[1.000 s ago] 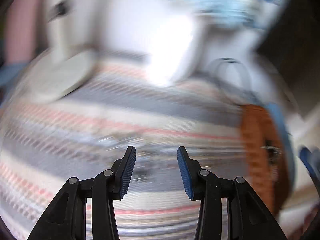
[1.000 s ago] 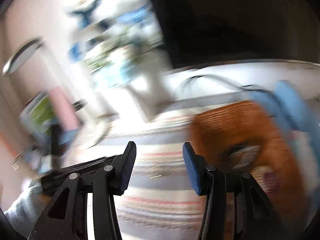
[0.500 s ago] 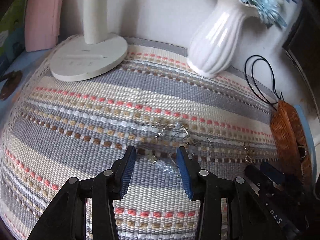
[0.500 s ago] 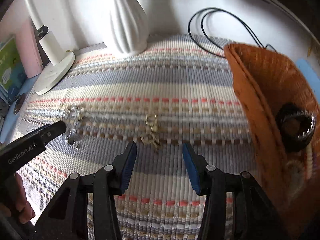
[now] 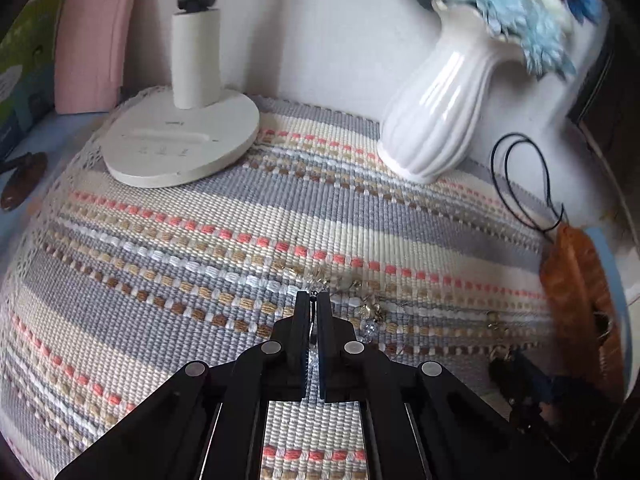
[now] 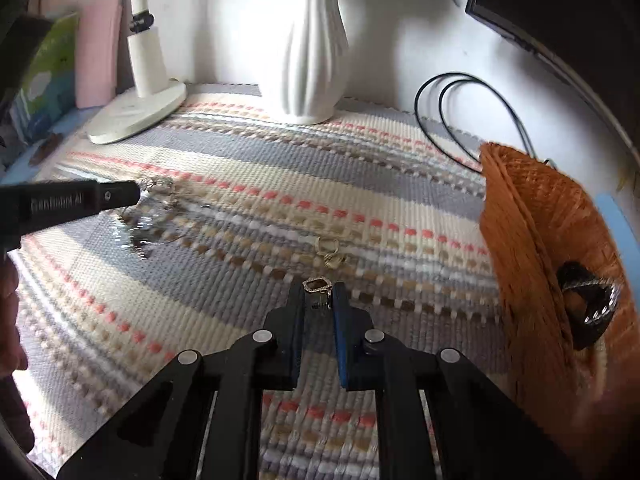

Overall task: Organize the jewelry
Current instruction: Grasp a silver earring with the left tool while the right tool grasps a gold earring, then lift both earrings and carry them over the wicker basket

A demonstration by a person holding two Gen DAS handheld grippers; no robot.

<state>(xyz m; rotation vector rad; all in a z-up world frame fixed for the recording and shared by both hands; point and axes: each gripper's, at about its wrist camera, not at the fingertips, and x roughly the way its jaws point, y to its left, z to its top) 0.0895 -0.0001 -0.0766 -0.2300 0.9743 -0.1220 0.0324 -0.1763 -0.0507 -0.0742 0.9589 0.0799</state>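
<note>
— Two grippers on the striped mat (image 5: 168, 264); what do they hold?
— The left gripper (image 5: 314, 300) has just closed, its fingers pinching the crystal earrings (image 5: 368, 312). The right gripper (image 6: 319, 294) has just closed too, fingers nipping a gold earring (image 6: 317, 284).
— And the basket (image 6: 532, 216)?
— Right of that earring, a dark ring (image 6: 588, 300) inside.

Grey, cream and coral striped mat (image 5: 240, 216), white vase (image 5: 436, 120), orange basket (image 6: 536, 216)
</note>
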